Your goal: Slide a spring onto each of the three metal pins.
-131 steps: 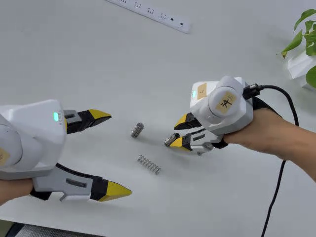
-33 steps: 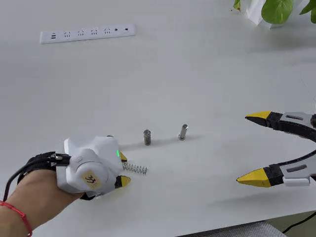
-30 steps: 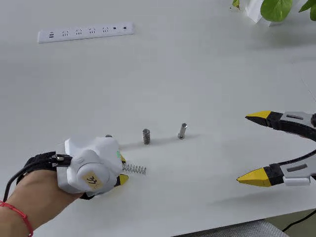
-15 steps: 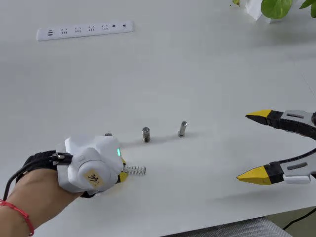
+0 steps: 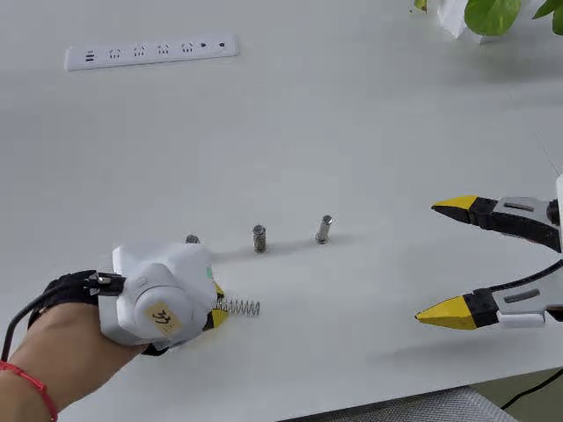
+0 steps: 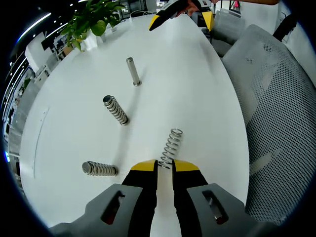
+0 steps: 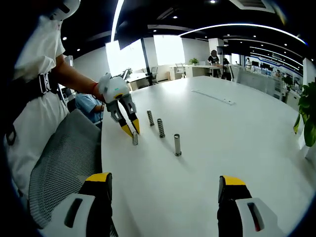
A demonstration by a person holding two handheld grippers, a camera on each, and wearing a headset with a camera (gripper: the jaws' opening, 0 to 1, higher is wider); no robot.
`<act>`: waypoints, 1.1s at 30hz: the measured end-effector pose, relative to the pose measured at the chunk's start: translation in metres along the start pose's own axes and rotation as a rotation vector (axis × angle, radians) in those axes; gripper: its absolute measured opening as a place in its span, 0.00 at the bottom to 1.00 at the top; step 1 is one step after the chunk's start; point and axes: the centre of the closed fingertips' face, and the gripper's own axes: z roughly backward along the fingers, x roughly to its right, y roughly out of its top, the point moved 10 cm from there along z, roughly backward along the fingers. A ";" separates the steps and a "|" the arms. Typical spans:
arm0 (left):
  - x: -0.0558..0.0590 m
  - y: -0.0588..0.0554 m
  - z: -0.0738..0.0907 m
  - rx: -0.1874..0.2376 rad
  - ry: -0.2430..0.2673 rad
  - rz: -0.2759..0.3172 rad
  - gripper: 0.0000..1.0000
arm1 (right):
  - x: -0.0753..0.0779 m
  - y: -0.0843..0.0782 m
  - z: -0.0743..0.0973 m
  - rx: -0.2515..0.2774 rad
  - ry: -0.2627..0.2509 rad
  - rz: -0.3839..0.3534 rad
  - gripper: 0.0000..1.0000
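One loose spring, a thin steel coil, lies on the white table toward its near edge. One end is pinched between the yellow tips of my left gripper, which is clamped on it. Three metal pins stand in a row just beyond. The left pin and middle pin wear coils, and the right pin is smooth and bare. In the head view the left pin barely peeks over my gripper's white housing, while the left gripper view shows it whole. My right gripper hangs spread wide, holding nothing, near the table's near right edge. A power strip lies toward the far left edge.
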 end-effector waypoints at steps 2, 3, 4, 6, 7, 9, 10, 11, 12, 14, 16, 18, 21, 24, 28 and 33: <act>0.000 0.000 0.001 0.006 0.002 0.003 0.07 | 0.000 0.001 0.000 -0.001 -0.001 0.002 0.89; 0.001 0.000 0.001 0.010 0.001 0.006 0.07 | 0.000 0.002 0.000 -0.002 -0.001 0.004 0.88; 0.001 0.000 0.001 0.014 0.000 0.007 0.07 | -0.001 0.003 -0.001 -0.001 0.000 0.005 0.88; 0.002 0.000 0.001 0.016 -0.001 0.009 0.07 | -0.002 0.005 -0.002 -0.003 0.004 0.008 0.88; 0.003 -0.001 0.000 0.013 -0.002 0.007 0.07 | -0.002 0.005 -0.002 -0.004 0.005 0.010 0.88; 0.004 -0.002 0.000 0.006 -0.002 -0.007 0.07 | -0.002 0.006 -0.003 -0.003 0.003 0.012 0.88; 0.005 -0.002 0.000 0.006 -0.004 -0.006 0.08 | -0.002 0.007 -0.003 -0.002 0.002 0.012 0.88; 0.005 -0.002 -0.001 0.003 -0.005 -0.012 0.08 | -0.002 0.007 -0.004 -0.003 0.001 0.014 0.87; 0.005 -0.002 -0.001 -0.001 -0.005 -0.021 0.08 | -0.002 0.008 -0.004 -0.003 0.000 0.015 0.87; 0.005 -0.002 -0.001 0.000 -0.006 -0.021 0.08 | -0.003 0.008 -0.004 -0.005 0.002 0.016 0.87; 0.005 -0.002 -0.001 -0.006 -0.023 -0.032 0.08 | -0.003 0.008 -0.005 -0.004 0.002 0.013 0.87; 0.005 -0.001 -0.001 -0.011 -0.023 -0.063 0.08 | -0.004 0.008 -0.005 -0.006 0.000 0.012 0.86; 0.005 -0.001 0.000 -0.011 -0.028 -0.063 0.08 | -0.004 0.009 -0.005 -0.003 -0.002 0.009 0.86; 0.005 -0.001 0.000 -0.010 -0.034 -0.068 0.08 | -0.004 0.009 -0.004 -0.003 -0.004 0.008 0.86; 0.006 -0.001 0.000 -0.011 -0.047 -0.079 0.08 | -0.004 0.009 -0.005 -0.004 -0.005 0.005 0.86; 0.007 -0.002 0.001 -0.015 -0.062 -0.090 0.09 | -0.005 0.008 -0.005 -0.006 -0.003 0.003 0.86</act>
